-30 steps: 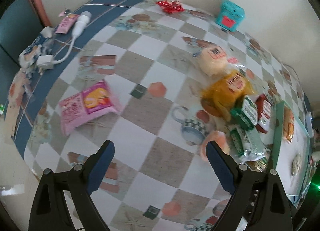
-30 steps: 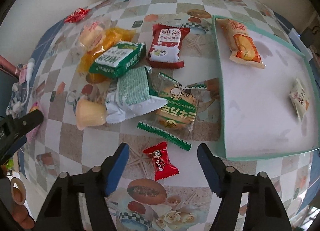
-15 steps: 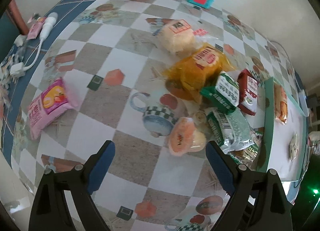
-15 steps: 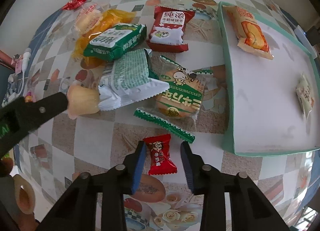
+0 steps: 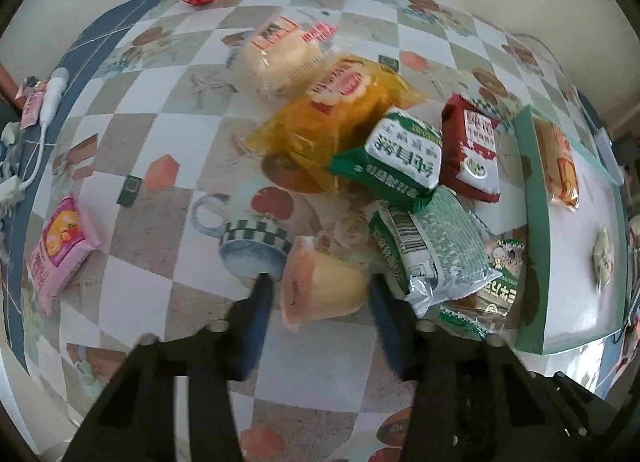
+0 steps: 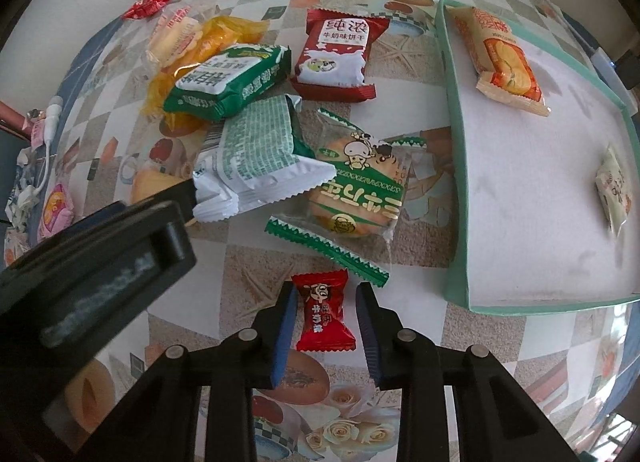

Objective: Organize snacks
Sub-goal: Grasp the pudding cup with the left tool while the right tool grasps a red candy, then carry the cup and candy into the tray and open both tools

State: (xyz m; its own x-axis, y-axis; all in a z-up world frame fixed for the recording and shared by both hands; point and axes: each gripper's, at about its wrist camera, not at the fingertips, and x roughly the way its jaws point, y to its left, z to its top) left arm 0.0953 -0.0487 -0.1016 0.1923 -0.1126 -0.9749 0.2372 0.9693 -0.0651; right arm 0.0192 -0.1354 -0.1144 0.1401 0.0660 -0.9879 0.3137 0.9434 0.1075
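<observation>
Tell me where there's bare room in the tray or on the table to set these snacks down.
The tray is mostly bare: open white floor between the orange cracker pack at its far end and the small pale packet by the right wall. Left of the tray it's crowded with piled packets. The table is clearer toward the pink packet.

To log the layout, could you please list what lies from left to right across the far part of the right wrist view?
Small red candy → green-and-white packet → dark red biscuit packet → orange cracker packet inside the green tray.
</observation>
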